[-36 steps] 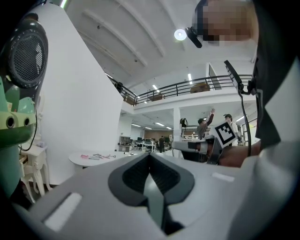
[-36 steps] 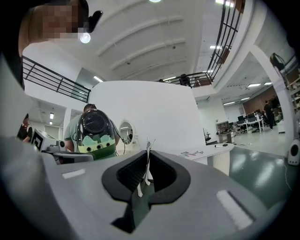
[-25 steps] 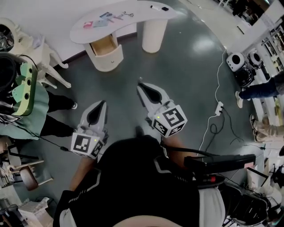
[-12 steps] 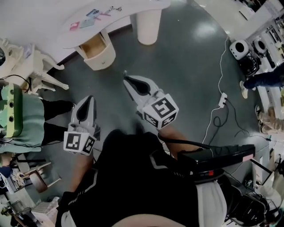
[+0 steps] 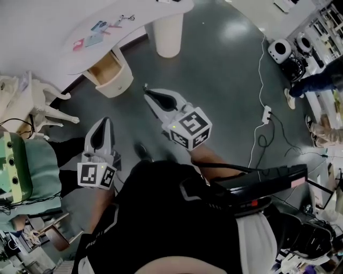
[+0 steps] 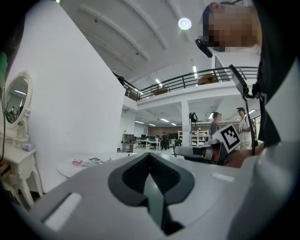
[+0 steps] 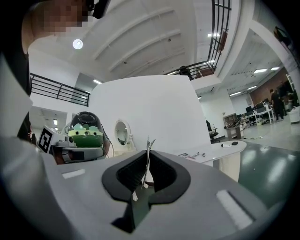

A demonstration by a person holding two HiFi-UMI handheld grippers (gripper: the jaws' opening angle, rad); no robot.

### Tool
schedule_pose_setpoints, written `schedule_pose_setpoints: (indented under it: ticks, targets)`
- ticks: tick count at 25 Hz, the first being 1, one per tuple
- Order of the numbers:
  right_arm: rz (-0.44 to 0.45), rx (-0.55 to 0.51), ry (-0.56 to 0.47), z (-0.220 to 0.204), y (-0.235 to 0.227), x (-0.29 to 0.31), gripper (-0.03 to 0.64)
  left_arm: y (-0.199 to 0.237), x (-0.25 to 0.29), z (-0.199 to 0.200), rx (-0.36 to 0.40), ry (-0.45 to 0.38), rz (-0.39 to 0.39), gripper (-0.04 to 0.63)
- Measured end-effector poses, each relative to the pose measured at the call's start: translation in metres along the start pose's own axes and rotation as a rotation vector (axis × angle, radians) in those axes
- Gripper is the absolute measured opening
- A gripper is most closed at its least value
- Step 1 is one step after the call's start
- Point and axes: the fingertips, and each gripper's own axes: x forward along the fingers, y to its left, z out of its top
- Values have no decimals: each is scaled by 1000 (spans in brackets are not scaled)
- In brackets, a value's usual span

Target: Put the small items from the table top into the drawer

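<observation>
Head view: left claw (image 5: 105, 123) and right claw (image 5: 148, 92) both point level toward the white counter (image 5: 153, 10), well apart from it. The small items (image 5: 98, 27) lie on top, and the drawer (image 5: 106, 65) hangs open underneath. Left gripper view: jaws pressed together, nothing in them. Right gripper view: jaws nearly together, pinching a thin sliver (image 7: 148, 144) that sticks up past the tips. No clue what it is.
</observation>
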Motion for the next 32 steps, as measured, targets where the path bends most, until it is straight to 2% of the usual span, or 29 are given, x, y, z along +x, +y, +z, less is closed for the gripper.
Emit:
schedule_pose_setpoints:
  ticks: [10,14,19,25,32]
  targets:
    - [-38,-16,-1,18,2,101,21,94,31,18,17,-37,-83,0]
    - [-40,-16,4,22,6,141,21,135,40,25,4,-44,-80,0]
    - [-68,-27,13,25,1,183,21,169,53,29,2,-52,-113,0]
    - [-78,-13,28,26,-4,222,21,204,62,32,-16,-57,-112,0]
    - [-24,2,58,30,-31,266,21,242,91,28,-44,-51,-36,0]
